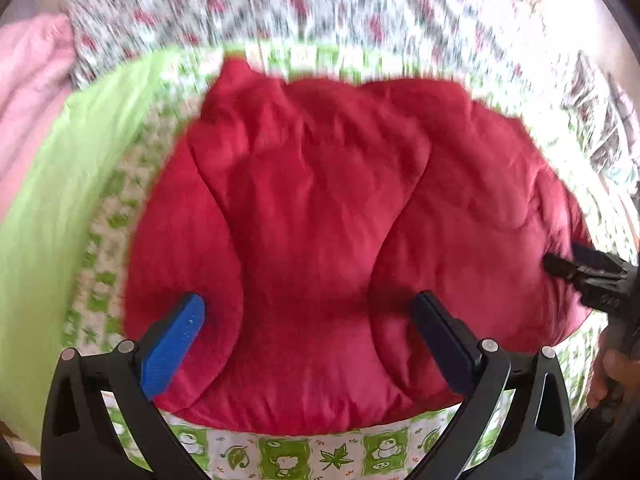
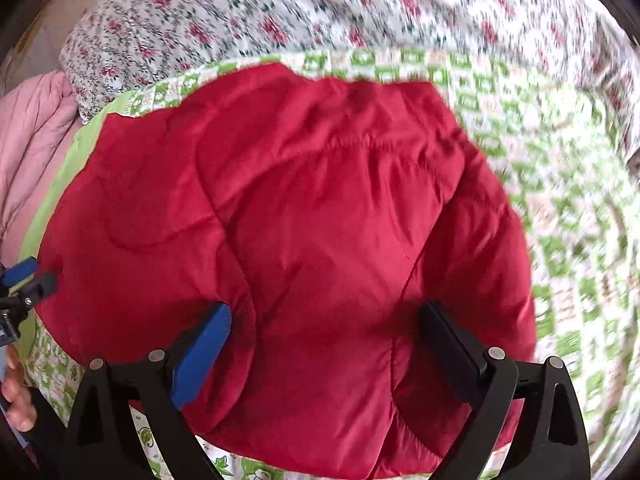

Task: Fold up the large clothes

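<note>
Both tongs, L point(image 1: 308, 312) & R point(image 2: 326, 320), spread over red jacket point(image 1: 320, 208).

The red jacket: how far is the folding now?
The red jacket already lies as a compact bundle on the green patterned sheet, its sides apparently folded in. Both the left tool and the right tool are open over it, gripping nothing. A last fold may remain.

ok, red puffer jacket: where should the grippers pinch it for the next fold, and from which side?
Probably the near hem of the red puffer jacket, one gripper per corner, coming in from the near edge. It lies bunched with sleeves folded over the body on the green patterned sheet; the hem is the reachable edge. Left gripper and right gripper are open over it.
</note>
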`<state>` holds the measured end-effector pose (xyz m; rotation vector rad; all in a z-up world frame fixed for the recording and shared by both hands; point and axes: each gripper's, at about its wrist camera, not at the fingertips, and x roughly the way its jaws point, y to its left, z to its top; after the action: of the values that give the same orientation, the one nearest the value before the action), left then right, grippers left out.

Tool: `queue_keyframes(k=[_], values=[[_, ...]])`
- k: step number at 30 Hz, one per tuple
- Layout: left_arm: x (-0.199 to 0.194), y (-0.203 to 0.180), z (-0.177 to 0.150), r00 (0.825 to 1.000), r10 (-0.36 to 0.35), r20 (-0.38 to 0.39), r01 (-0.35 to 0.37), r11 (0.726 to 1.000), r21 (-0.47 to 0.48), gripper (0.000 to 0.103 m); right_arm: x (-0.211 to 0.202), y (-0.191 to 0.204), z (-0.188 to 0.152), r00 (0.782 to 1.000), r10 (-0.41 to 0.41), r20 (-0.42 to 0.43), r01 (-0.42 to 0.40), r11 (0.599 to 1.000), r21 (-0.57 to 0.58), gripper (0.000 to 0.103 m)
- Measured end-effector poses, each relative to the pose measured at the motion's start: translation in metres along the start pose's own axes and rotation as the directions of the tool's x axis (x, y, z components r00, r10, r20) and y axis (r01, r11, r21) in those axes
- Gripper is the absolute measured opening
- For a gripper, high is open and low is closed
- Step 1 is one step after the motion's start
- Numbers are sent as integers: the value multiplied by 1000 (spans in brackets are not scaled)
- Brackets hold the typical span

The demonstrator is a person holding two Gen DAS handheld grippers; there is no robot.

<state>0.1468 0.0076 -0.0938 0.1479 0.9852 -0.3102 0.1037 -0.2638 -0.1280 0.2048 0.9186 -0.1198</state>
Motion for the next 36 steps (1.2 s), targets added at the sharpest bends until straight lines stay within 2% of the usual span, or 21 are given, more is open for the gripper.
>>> queue_keyframes(k=[3, 13, 29, 36], values=[[6, -3, -6, 999, 27, 16, -28, 999, 30, 103, 0, 1, -1, 1000, 0, -1, 0, 1000, -10, 97], [0, -2, -11, 1000, 23, 10, -24, 999, 22, 103, -31, 13, -7, 999, 47, 27, -46, 999, -15, 96], [-20, 2, -39, 999, -8, 39, 8, 1000, 12, 103, -85, 28, -47, 991, 115, 67, -111, 991, -73, 97], [-28, 2, -53, 999, -9, 43, 8, 1000, 10, 103, -88, 35, -58, 992, 113, 55, -108, 990, -95, 98]])
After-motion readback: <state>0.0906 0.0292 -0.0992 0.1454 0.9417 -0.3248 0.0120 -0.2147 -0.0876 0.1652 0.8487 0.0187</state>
